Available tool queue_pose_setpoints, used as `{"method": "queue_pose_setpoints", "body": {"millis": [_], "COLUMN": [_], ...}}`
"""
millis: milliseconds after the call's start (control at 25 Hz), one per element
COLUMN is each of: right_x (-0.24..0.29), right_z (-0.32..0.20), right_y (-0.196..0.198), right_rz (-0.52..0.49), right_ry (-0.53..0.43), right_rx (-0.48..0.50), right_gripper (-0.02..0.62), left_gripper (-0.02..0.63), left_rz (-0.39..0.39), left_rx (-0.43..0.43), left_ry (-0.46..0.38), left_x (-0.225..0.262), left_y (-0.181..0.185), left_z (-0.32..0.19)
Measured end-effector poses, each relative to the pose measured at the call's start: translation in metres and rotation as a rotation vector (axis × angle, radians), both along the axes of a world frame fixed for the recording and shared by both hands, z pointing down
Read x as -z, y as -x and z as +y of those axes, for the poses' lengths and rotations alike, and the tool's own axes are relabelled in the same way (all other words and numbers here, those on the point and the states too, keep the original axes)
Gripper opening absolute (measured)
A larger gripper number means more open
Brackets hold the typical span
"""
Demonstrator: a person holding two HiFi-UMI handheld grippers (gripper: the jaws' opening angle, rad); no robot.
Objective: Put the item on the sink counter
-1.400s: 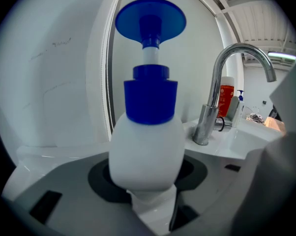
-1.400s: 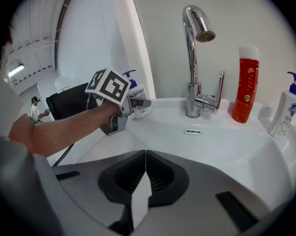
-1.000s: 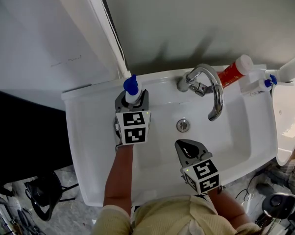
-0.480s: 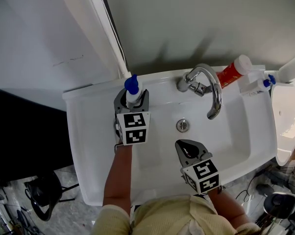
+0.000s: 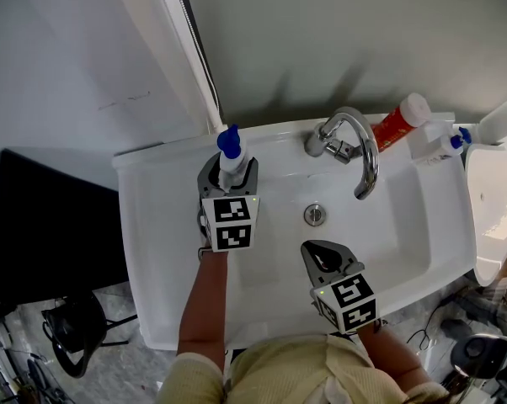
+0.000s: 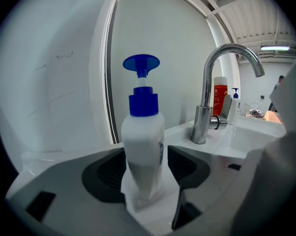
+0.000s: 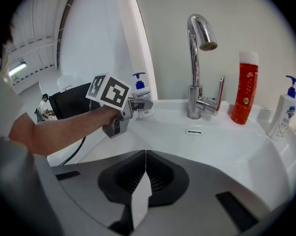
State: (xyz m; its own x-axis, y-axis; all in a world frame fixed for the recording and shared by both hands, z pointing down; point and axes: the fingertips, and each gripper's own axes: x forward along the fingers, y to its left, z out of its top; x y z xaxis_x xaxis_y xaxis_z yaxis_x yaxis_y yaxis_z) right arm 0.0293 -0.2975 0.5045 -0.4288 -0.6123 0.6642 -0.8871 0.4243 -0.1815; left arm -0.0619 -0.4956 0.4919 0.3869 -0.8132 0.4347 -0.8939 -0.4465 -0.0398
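A white pump bottle with a blue top (image 5: 231, 154) (image 6: 143, 141) stands upright on the back left of the white sink counter (image 5: 161, 175). My left gripper (image 5: 228, 170) (image 6: 145, 157) sits round its lower body. Its jaws are opening, with the bottle between them and a thin gap at each pad. In the right gripper view the same bottle (image 7: 139, 97) shows just beyond the left gripper. My right gripper (image 5: 322, 252) (image 7: 145, 152) hovers over the front of the basin, shut with nothing in it.
A chrome faucet (image 5: 361, 154) (image 7: 197, 68) arches over the basin drain (image 5: 314, 215). A red tube (image 5: 397, 124) (image 7: 246, 90) and a second white pump bottle (image 5: 443, 141) (image 7: 284, 109) stand at the back right. A black chair (image 5: 43, 225) is left of the sink.
The left gripper's jaws have spread wider around the bottle, which stays upright on the counter. The right gripper has not moved.
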Motion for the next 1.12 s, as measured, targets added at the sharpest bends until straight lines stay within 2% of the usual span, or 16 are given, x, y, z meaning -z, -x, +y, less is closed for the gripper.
{"method": "queue_pose_setpoints", "body": {"millis": [1120], "right_x": [0.02], "right_z": [0.039], "right_y": [0.0], "right_rz": [-0.015], "right_ry": [-0.063], "right_rx": [0.02], "right_gripper": [0.025], "left_gripper": [0.284], "left_rz": [0.014], "left_rx": [0.044], "left_ry": [0.036], "left_x": [0.012], "left_y": [0.021], "left_z": [0.068]}}
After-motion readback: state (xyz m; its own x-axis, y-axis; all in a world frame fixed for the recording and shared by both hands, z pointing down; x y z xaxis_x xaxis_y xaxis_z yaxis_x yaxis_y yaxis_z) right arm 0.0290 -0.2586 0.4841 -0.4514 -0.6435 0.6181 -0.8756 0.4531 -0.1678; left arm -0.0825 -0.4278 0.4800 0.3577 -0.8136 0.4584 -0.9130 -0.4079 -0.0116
